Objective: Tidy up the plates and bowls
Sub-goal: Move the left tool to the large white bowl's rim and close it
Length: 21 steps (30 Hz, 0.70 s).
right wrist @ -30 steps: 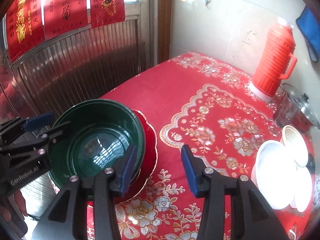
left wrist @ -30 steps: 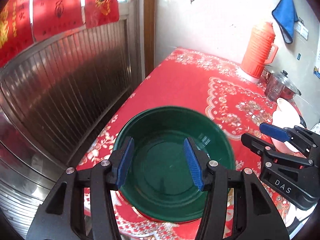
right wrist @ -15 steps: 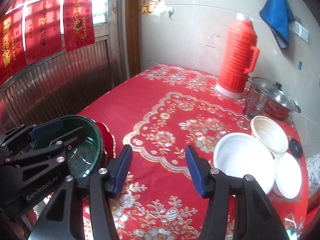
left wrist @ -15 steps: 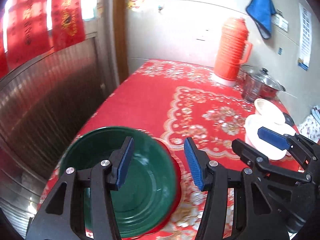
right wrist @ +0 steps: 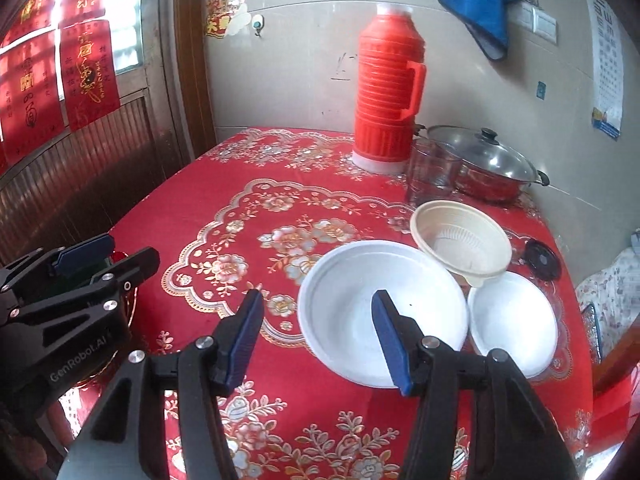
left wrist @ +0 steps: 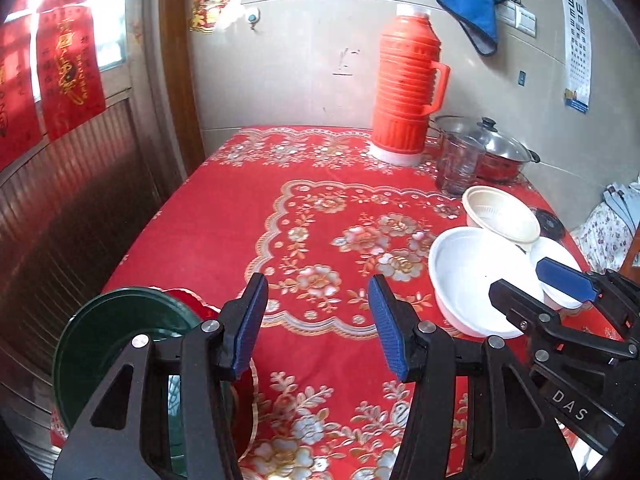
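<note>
A dark green bowl (left wrist: 108, 332) rests on a red plate (left wrist: 200, 308) at the table's near left corner. My left gripper (left wrist: 318, 324) hovers open over bare tablecloth just right of that bowl, with nothing between its blue pads. A large white bowl (right wrist: 352, 300), a cream bowl (right wrist: 460, 236) leaning on its rim, and a small white bowl (right wrist: 512, 316) cluster at the right. My right gripper (right wrist: 318, 320) is open and empty, its right finger over the large white bowl's near side. The left gripper (right wrist: 108, 258) hides the green bowl in the right wrist view.
An orange thermos (left wrist: 404, 84), a glass cup (left wrist: 456, 168) and a lidded steel pot (left wrist: 496, 152) stand at the back right. A black disc (right wrist: 540, 258) lies beyond the bowls. A ribbed metal door (left wrist: 60, 200) runs close along the table's left edge.
Both grippers have swung right, away from the green bowl and toward the white bowls. The green bowl slid to the lower left of the left wrist view. The right jaws stand slightly wider.
</note>
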Each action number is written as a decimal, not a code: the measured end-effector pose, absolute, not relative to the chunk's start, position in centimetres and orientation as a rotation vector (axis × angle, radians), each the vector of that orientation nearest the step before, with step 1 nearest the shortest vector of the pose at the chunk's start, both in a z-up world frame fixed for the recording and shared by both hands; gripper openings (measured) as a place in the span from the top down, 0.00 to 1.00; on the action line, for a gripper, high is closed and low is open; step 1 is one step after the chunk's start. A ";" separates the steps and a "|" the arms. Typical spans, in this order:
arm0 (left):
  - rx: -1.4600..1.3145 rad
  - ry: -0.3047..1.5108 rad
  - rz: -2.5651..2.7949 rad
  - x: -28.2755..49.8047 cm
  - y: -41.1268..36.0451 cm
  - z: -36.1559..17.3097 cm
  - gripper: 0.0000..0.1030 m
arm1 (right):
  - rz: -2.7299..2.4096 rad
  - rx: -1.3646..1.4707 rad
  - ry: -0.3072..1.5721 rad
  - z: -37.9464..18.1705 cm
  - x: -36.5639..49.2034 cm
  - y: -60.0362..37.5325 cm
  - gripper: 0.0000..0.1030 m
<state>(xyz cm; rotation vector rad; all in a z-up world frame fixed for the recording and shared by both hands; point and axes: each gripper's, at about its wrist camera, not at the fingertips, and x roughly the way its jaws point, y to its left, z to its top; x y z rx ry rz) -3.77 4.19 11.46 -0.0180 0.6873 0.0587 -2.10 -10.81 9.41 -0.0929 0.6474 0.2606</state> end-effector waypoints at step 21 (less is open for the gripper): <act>0.014 0.771 -0.075 3.1 -3.2 10.0 0.49 | 0.131 0.095 0.688 9.5 0.1 -21.6 0.45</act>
